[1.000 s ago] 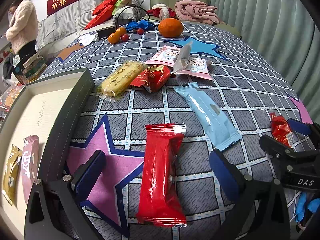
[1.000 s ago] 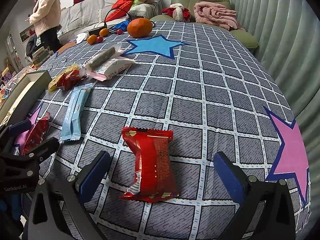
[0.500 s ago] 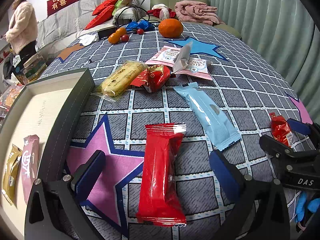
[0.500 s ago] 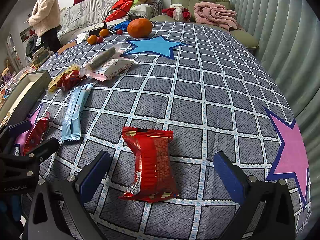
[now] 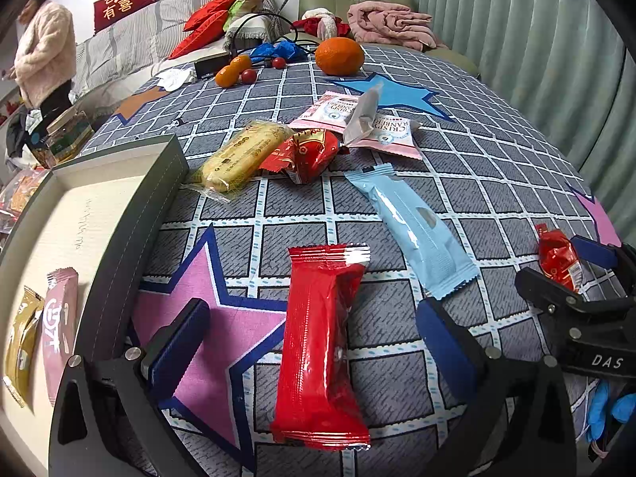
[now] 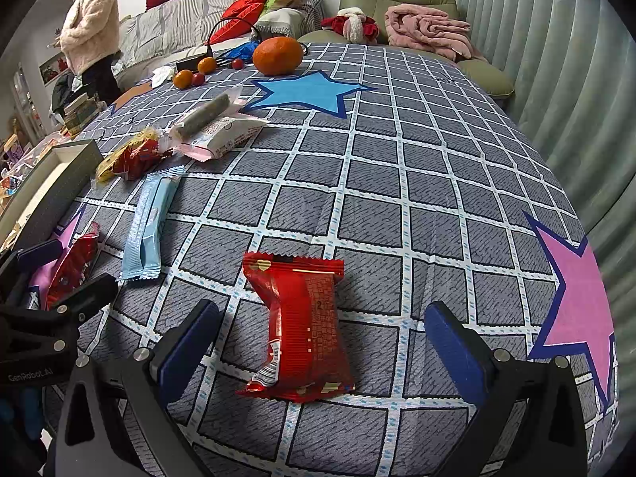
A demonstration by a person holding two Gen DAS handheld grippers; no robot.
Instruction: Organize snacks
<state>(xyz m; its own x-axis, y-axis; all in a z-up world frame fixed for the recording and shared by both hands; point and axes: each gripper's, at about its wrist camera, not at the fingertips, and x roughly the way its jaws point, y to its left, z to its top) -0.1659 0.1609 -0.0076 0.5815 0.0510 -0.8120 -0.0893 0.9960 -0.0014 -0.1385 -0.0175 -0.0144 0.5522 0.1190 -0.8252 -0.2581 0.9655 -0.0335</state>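
Note:
A long red snack bar (image 5: pixel 320 349) lies flat on the tablecloth between the wide-apart fingers of my left gripper (image 5: pixel 314 338), which is open and not touching it. My right gripper (image 6: pixel 322 342) is open too, straddling a squat red packet (image 6: pixel 304 328) that rests on the cloth. A grey box (image 5: pixel 131 238) at the left holds a pink packet (image 5: pixel 59 318) and a gold packet (image 5: pixel 22 342). A light blue bar (image 5: pixel 413 226), a yellow biscuit pack (image 5: pixel 242 153), a red pouch (image 5: pixel 308 153) and pink-white packets (image 5: pixel 377 127) lie further back.
Oranges (image 5: pixel 340 55), small tomatoes and cables sit at the table's far edge. A person in a pale fleece (image 6: pixel 91 28) stands at the far left by a sofa. Curtains run along the right side. The right half of the table (image 6: pixel 437 159) carries no objects.
Both grippers and all the snacks are where they were. Only the person in the background has shifted slightly.

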